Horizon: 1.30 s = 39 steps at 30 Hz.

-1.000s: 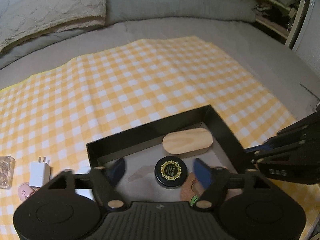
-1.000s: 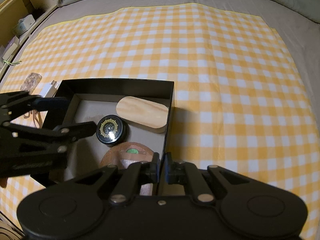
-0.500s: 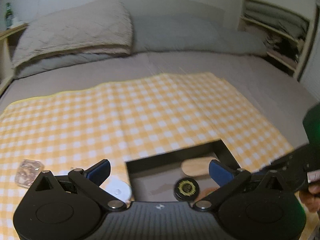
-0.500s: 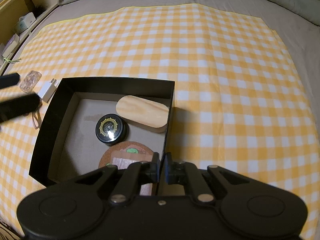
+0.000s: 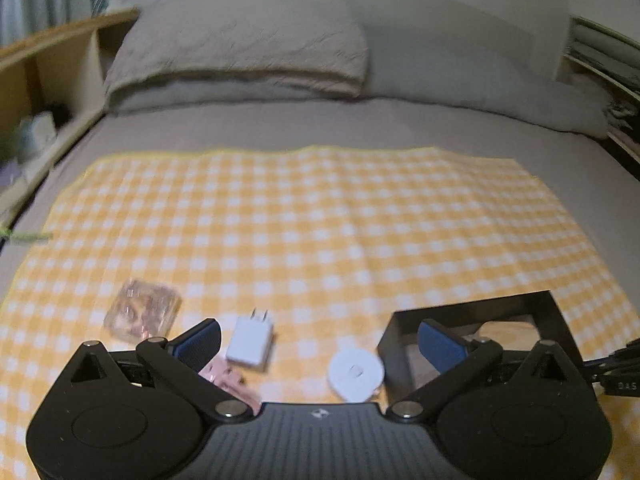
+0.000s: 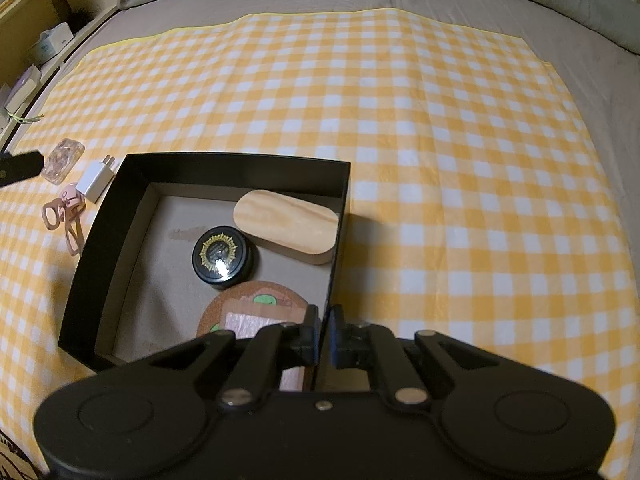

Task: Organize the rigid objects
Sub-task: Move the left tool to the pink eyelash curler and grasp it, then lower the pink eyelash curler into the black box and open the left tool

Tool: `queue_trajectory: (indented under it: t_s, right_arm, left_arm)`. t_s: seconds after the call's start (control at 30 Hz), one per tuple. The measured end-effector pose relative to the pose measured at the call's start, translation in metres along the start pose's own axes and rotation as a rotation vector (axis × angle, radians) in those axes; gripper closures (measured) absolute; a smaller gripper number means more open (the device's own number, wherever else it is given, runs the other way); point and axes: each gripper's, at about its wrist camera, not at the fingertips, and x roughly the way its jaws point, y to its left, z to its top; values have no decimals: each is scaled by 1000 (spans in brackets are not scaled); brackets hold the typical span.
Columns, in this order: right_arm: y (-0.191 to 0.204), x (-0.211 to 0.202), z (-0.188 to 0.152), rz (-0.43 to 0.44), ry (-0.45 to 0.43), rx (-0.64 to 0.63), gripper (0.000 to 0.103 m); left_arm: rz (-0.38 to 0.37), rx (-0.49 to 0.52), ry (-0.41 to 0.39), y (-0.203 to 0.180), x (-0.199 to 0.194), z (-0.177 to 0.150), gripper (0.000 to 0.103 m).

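Observation:
A black box [image 6: 132, 216] lies on a yellow checked cloth and holds a wooden oval block [image 6: 286, 226], a black round tin [image 6: 222, 256] and a cork coaster [image 6: 256, 312]. My right gripper [image 6: 325, 330] is shut on the box's right wall. My left gripper [image 5: 318, 340] is open and empty above the cloth left of the box [image 5: 396, 344]. Below it lie a white charger plug [image 5: 250, 342], a white round disc [image 5: 355, 372], a pink clip [image 5: 224, 376] and a clear case [image 5: 140, 314].
The plug [image 6: 96, 180], pink scissors-like clip [image 6: 66, 216] and clear case [image 6: 62, 160] lie left of the box. Pillows [image 5: 240, 48] lie at the bed's head. Wooden shelves [image 5: 36, 92] stand on the left.
My left gripper has left the box, swung left and tilted up, so the loose items now lie under it. My right gripper has kept its hold on the box wall.

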Motion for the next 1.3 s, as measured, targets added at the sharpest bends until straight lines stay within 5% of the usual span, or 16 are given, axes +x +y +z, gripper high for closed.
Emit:
queue_trajectory:
  t_s: [0.13,0.27,0.47,0.8,1.07,1.3]
  right_arm:
    - [0,0,0,-1,0,-2,97]
    - [0,0,0,-1,0,-3,97]
    - [0,0,0,0,0,-3,97]
    - [0,0,0,2,0,-2,97]
    - [0,-1,0,-2,-1,-6,97]
    - [2,-1,-1,0,-1,-5,97]
  left_arm:
    - [-3,-83,66,23,11,-3,5]
    - [17,-174,103,41,19,-4,37]
    - [40,-289,181,62,37,-10,62]
    - [121,-235,283,70,60,-18,69]
    - [129,-197,325,85,56,-28,95]
    - [121,-190,336,84,52,-30,100]
